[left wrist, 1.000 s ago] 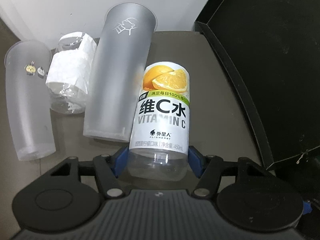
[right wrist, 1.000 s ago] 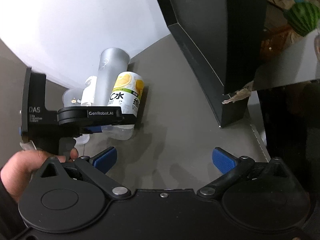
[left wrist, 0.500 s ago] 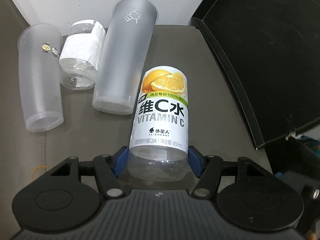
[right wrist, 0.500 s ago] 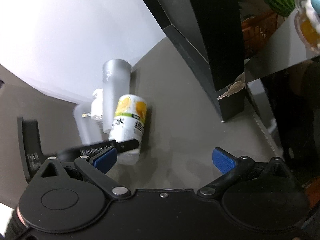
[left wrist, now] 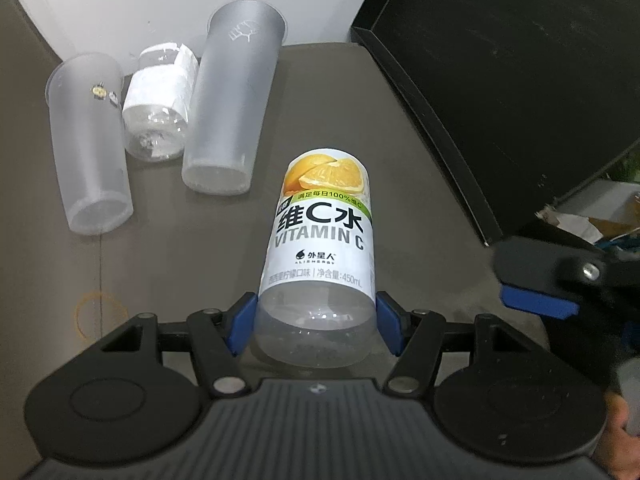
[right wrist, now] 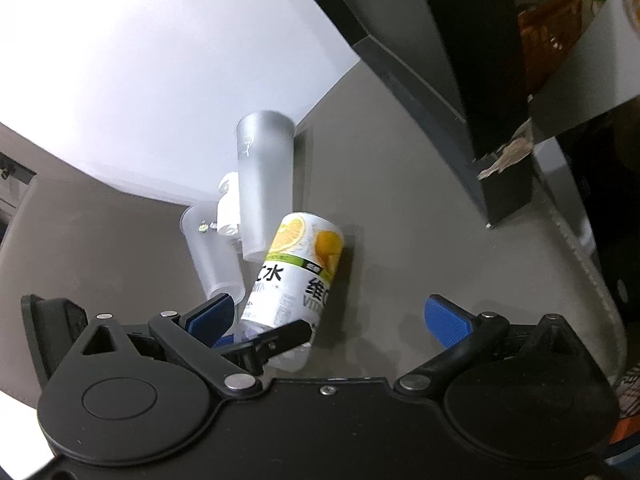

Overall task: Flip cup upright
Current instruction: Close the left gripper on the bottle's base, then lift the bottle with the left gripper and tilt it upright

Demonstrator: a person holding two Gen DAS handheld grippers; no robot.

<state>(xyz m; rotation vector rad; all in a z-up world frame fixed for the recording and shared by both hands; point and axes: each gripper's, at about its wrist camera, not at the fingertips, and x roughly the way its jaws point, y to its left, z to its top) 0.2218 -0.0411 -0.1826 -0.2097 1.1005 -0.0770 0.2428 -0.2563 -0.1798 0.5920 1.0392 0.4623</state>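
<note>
Notably, label: value lines follow.
Left tool: the left tool [left wrist: 316, 320] pinched the clear base end of the vitamin C bottle [left wrist: 320, 256], a blue pad pressed on each side; the bottle pointed away from the camera, tilted, its far end toward the bench.
Right tool: the right tool [right wrist: 328, 316] was spread wide with nothing between its blue pads; in the left wrist view it showed at the right edge [left wrist: 536, 300].
Tall frosted cup: the tall frosted cup [left wrist: 232, 100] lay on its side at the far left, rim toward the wall, base toward the camera.
Second frosted cup: the second frosted cup [left wrist: 90, 144] lay on its side further left, near the bench's left part.
Clear bottle: a clear bottle with white label [left wrist: 160, 100] lay between the two cups, touching or nearly touching both.
Open room: bare bench [left wrist: 420, 208] stretched right of the held bottle up to the black panel.
Edges: the black panel [left wrist: 500, 80] bounded the right side with a raised lip; the white wall [left wrist: 140, 0] closed the far side just behind the cups.
Surface: the bench was matte grey-brown, with a faint ring mark [left wrist: 100, 314] at near left.
Room: clutter showed beyond the panel at far right, too blurred to name.
</note>
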